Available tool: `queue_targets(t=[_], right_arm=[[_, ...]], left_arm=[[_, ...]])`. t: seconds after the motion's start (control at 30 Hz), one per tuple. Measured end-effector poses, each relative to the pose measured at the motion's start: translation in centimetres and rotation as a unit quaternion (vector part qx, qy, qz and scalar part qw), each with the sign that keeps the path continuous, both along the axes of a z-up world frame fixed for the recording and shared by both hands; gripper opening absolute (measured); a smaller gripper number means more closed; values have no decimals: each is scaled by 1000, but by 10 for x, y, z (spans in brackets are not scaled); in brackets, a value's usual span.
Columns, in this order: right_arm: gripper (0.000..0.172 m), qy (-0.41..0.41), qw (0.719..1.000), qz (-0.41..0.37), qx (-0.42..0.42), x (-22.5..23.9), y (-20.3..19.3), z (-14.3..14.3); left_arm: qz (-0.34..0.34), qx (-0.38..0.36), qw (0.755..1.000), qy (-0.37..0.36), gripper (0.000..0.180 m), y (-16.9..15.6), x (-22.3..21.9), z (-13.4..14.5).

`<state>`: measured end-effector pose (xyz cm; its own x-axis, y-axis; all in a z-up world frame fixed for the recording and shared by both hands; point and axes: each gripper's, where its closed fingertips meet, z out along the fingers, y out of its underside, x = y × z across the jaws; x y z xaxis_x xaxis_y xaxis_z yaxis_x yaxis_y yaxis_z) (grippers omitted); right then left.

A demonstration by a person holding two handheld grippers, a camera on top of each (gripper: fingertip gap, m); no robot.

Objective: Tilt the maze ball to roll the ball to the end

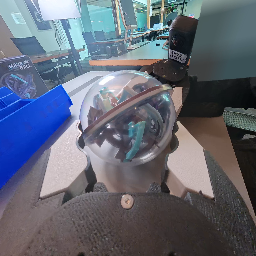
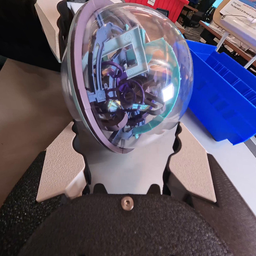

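Clear maze ball apparently between both fingers

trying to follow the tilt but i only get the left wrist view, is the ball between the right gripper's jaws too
Observer: Yes. In the right wrist view the maze ball fills the span between the right gripper's jaws, and both touch its lower sides.
Operator: how does the ring round the ball sit from that side
Observer: The lilac ring stands nearly upright, leaning a little, on the ball's left.
Operator: anything past the ball that i can't see
Observer: A red crate stands behind it, at the top edge of that view.
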<state>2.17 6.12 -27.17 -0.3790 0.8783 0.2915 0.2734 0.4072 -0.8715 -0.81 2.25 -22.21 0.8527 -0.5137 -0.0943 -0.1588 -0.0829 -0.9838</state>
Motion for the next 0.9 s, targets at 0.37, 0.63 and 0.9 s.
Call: queue_targets(t=[0.37,0.63,0.9], right_arm=[[133,39,984,-43,169,-2,12,-4],[127,64,973,-51,215,0,12,3],[120,75,982,-21,169,6,1,8]], left_arm=[[4,96,978,185,124,-8,5,-9],[13,86,971,224,122,-8,-6,-19],[18,80,955,286,120,-12,-21,-30]])
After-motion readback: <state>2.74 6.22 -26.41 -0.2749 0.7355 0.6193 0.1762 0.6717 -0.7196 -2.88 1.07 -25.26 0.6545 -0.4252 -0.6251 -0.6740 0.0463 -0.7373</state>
